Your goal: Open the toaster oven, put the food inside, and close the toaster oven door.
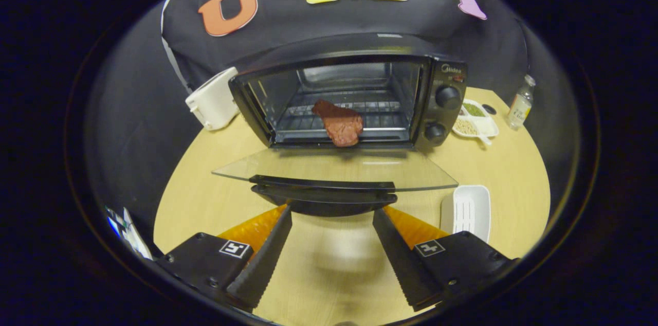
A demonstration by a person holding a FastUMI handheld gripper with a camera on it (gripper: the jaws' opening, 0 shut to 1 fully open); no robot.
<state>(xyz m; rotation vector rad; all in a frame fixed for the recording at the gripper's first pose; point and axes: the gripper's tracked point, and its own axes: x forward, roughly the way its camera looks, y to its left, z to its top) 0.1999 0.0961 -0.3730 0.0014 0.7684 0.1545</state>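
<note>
**Gripper view: food in, door left to shut**

Gripper view, near to far. The gripper [332, 214] has its two fingers spread wide with nothing between them, only bare wooden table [329, 269]. The fingertips sit just short of the door handle [324, 201], one either side of its middle, not touching as far as I can tell.

Just ahead: the glass door [334, 169] of the toaster oven [354, 102] is dropped fully open, lying roughly flat out over the table toward the gripper, handle on its near edge.

Beyond the door: the oven cavity is open. The food [339, 124], a reddish slab that looks like raw meat, lies on the wire rack [383, 119] at the front of the cavity, its near end hanging a little over the rack's front edge. Two knobs on the oven's right panel.

Around it: a white dish [467, 210] on the table to the right of the door, a white toaster [213, 100] left of the oven, a divided tray with seeds or beans [475, 120] and a small bottle [520, 105] to the right of the oven.

Progress, judged: opening done, food placed, gripper empty. Left: closing the door. Likely next is getting under or onto the handle and swinging the door up. The food's overhang might foul the door; hard to tell.
</note>
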